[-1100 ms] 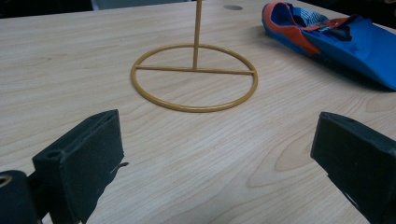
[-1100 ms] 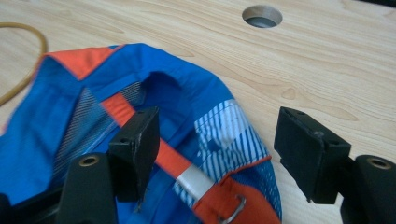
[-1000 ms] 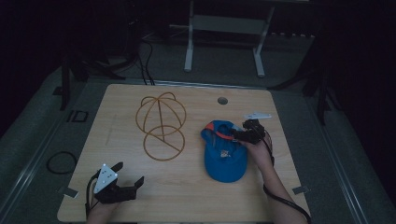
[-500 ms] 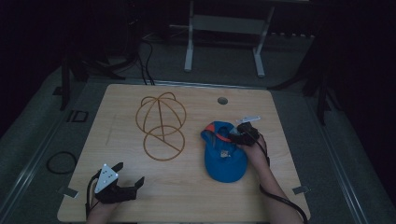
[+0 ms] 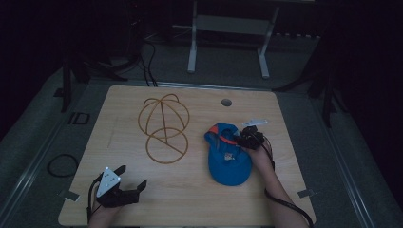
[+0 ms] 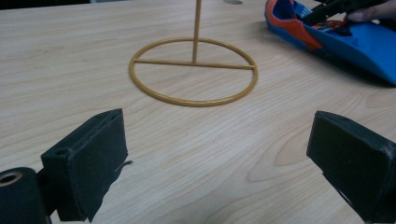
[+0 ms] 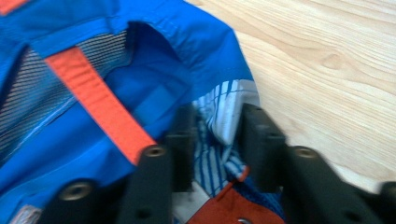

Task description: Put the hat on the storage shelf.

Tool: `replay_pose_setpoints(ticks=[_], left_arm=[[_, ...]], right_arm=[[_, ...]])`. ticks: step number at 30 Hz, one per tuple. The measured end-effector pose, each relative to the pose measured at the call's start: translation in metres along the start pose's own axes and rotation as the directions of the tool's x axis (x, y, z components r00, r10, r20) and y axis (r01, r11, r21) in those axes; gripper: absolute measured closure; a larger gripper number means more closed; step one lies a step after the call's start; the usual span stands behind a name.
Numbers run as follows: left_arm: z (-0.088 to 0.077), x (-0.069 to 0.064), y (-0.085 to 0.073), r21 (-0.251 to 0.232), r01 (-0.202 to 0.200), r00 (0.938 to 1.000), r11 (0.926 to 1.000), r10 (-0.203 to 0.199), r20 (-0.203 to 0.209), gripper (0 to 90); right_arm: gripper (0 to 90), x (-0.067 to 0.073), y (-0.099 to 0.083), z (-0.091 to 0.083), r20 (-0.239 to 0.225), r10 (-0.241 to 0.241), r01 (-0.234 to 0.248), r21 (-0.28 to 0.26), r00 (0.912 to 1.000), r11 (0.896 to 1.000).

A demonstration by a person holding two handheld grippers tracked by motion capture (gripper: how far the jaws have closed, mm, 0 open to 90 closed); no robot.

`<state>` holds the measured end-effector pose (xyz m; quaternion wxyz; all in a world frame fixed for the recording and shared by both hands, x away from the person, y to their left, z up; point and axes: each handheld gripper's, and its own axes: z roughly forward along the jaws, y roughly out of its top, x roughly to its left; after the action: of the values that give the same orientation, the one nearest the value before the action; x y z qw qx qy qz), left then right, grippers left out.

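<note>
over the last second my right tool (image 5: 248,138) had slid in along the blue cap (image 5: 228,159) on the tabletop (image 5: 190,190) and pinched its rim, likely to lift it toward the wire stand (image 5: 164,128), while my left tool (image 5: 127,183) rested wide apart.

Left gripper (image 5: 127,183) near-left, jaws wide apart, held low by left hand (image 5: 102,216). Right gripper (image 5: 243,139) at right, jaws nearly closed pinching fabric, right forearm (image 5: 280,204) angled in from near edge.

high: overhead, whole table (image 5: 190,199) | left: low, near | right: tight on cap (image 7: 140,60)
</note>
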<state>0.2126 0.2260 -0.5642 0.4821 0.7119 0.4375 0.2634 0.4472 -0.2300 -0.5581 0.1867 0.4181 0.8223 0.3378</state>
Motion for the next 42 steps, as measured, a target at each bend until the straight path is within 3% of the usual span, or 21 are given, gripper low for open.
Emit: replay_pose_setpoints(ticks=[1, 2, 6, 12, 18, 26, 28, 32, 35, 41, 42], left_arm=[[0.000, 0.000, 0.000, 0.000, 0.000, 1.0000, 1.0000, 0.000, 0.000, 5.4], [0.001, 0.001, 0.000, 0.020, 0.010, 0.9999, 0.9998, -0.010, -0.012, 5.4], [0.003, 0.001, -0.001, 0.047, 0.008, 0.9999, 0.9989, -0.008, -0.011, 5.4], [0.003, 0.000, 0.000, 0.048, 0.003, 1.0000, 0.9988, -0.003, -0.007, 5.6], [0.002, 0.002, 0.000, 0.042, 0.024, 0.9996, 0.9989, -0.023, -0.017, 5.6], [0.003, 0.001, -0.001, 0.049, 0.022, 0.9997, 0.9986, -0.021, -0.015, 5.6], [0.003, 0.001, 0.000, 0.047, 0.021, 0.9996, 0.9987, -0.020, -0.018, 5.6], [0.003, 0.002, -0.001, 0.047, 0.017, 0.9994, 0.9988, -0.016, -0.032, 5.6], [0.002, 0.003, 0.000, 0.045, 0.028, 0.9993, 0.9986, -0.027, -0.027, 5.6], [0.001, 0.002, 0.007, 0.040, 0.028, 0.9996, 0.9988, -0.027, -0.012, 5.6], [0.000, 0.001, 0.009, 0.038, 0.030, 0.9995, 0.9988, -0.030, -0.002, 5.6]], right_arm=[[71.9, 0.000, 0.000, 0.000, 0.000, 0.000, 0.000, 0.000, 1.0000, 1.000], [81.5, 0.004, 0.001, 0.000, -0.016, -0.016, 0.016, 0.007, 0.9997, 1.000], [84.3, 0.003, 0.000, 0.000, -0.022, 0.020, -0.021, -0.002, 0.9996, 1.000], [87.3, 0.006, 0.002, -0.012, 0.014, 0.006, -0.006, -0.047, 0.9999, 0.999], [87.9, 0.006, 0.008, -0.043, 0.012, 0.000, 0.001, -0.119, 0.9999, 0.993], [88.2, 0.012, 0.019, -0.068, 0.000, -0.012, 0.012, -0.149, 0.9999, 0.989], [88.2, 0.014, 0.022, -0.075, 0.012, -0.021, 0.023, -0.168, 0.9997, 0.986], [88.2, 0.016, 0.026, -0.090, -0.020, -0.013, 0.009, -0.211, 0.9997, 0.978], [88.3, 0.018, 0.030, -0.103, -0.014, -0.024, 0.020, -0.230, 0.9996, 0.973], [88.4, 0.018, 0.039, -0.146, -0.047, -0.016, 0.000, -0.324, 0.9987, 0.946], [88.4, 0.018, 0.039, -0.146, -0.047, -0.016, 0.000, -0.324, 0.9987, 0.946]])
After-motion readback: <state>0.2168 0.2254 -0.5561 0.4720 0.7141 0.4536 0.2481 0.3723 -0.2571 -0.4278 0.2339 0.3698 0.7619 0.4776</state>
